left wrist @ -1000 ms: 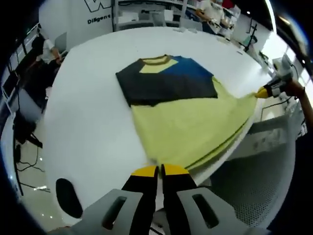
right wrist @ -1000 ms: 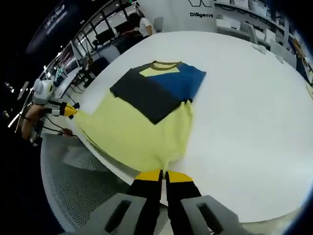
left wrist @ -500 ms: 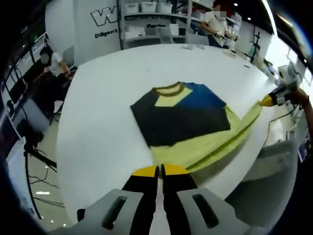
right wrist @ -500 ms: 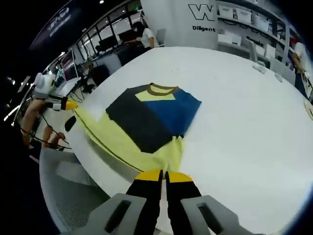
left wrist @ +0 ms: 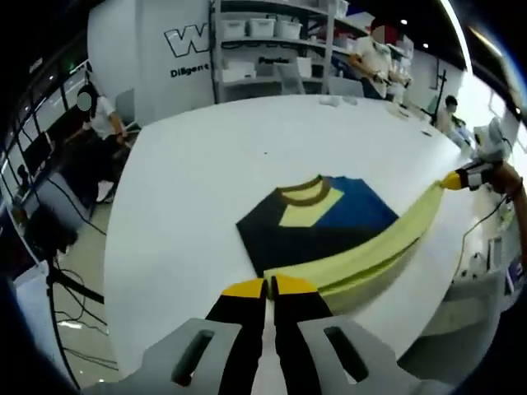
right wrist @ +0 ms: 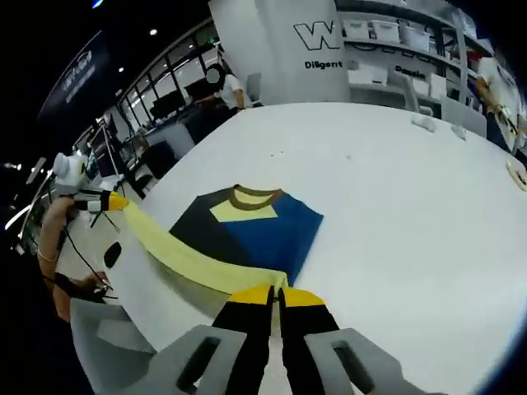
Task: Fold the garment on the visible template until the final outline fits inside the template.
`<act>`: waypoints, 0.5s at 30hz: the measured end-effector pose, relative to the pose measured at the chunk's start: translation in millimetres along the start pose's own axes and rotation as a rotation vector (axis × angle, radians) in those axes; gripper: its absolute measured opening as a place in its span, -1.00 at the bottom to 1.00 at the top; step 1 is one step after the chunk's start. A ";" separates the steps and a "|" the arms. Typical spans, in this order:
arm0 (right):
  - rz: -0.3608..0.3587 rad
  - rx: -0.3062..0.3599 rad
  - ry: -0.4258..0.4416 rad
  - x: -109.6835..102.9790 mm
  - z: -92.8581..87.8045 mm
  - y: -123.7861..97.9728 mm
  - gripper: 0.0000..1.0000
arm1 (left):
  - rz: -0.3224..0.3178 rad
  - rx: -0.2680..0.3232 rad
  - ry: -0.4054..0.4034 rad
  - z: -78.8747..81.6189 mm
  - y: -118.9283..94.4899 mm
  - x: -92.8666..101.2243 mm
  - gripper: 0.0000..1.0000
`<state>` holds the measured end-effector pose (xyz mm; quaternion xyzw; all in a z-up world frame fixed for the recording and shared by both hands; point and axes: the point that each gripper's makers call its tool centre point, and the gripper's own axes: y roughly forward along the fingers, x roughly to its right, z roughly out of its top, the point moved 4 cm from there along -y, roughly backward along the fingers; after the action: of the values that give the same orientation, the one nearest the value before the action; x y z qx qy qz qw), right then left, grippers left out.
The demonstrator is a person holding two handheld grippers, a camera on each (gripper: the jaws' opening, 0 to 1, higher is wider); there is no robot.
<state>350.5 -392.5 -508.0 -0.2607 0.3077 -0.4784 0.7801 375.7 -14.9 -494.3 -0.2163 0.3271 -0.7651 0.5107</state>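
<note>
I have the left gripper (left wrist: pixel 268 285) with its jaws pressed together on one corner of the yellow hem, and the right gripper (right wrist: pixel 273 293) likewise pinched tight on the other corner, so the garment (left wrist: pixel 325 222) hangs stretched between my 2 sets of jaws as a taut yellow band, its dark and blue upper half with the collar lying flat on the white surface (left wrist: pixel 189 189) just ahead of both jaws. I cannot make out any template outline on the surface. I judge the step in hand to be carrying the hem forward over the body toward the collar; to do it well I should keep both corners level and equally tensioned, advance both hands at the same pace so the fold line stays straight across, and lay the hem down square with the shoulders before letting go, without dragging the folded sleeves out of place. Against 1 second ago, the broad yellow lower panel that spread out toward the surface's edge is now lifted and narrowed into a band, and the hem corners sit much nearer the dark chest panel, with less yellow lying flat.
</note>
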 end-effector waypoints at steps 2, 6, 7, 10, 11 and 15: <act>0.001 0.017 0.017 1.7 6.6 3.2 -1.00 | 0.004 0.000 0.006 5.4 3.7 -1.6 -0.99; -0.003 0.041 0.025 6.1 21.2 12.1 -1.00 | 0.010 0.001 0.003 15.7 10.9 -5.2 -0.99; -0.001 0.044 0.033 6.3 22.4 13.2 -1.00 | 0.008 0.008 -0.016 19.5 14.6 -6.5 -0.99; -0.005 0.048 0.058 9.7 29.6 20.6 -1.00 | 0.012 0.006 -0.043 24.1 22.7 -11.7 -0.99; -0.008 0.049 0.055 10.3 31.5 22.2 -1.00 | 0.017 0.007 -0.059 25.8 25.4 -15.0 -0.99; -0.017 0.055 0.073 16.3 42.6 29.1 -1.00 | 0.030 0.022 -0.089 32.6 32.2 -25.2 -0.99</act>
<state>404.3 -390.7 -503.5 -0.2239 0.3206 -0.5024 0.7711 427.7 -9.3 -494.9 -0.2394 0.2987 -0.7505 0.5387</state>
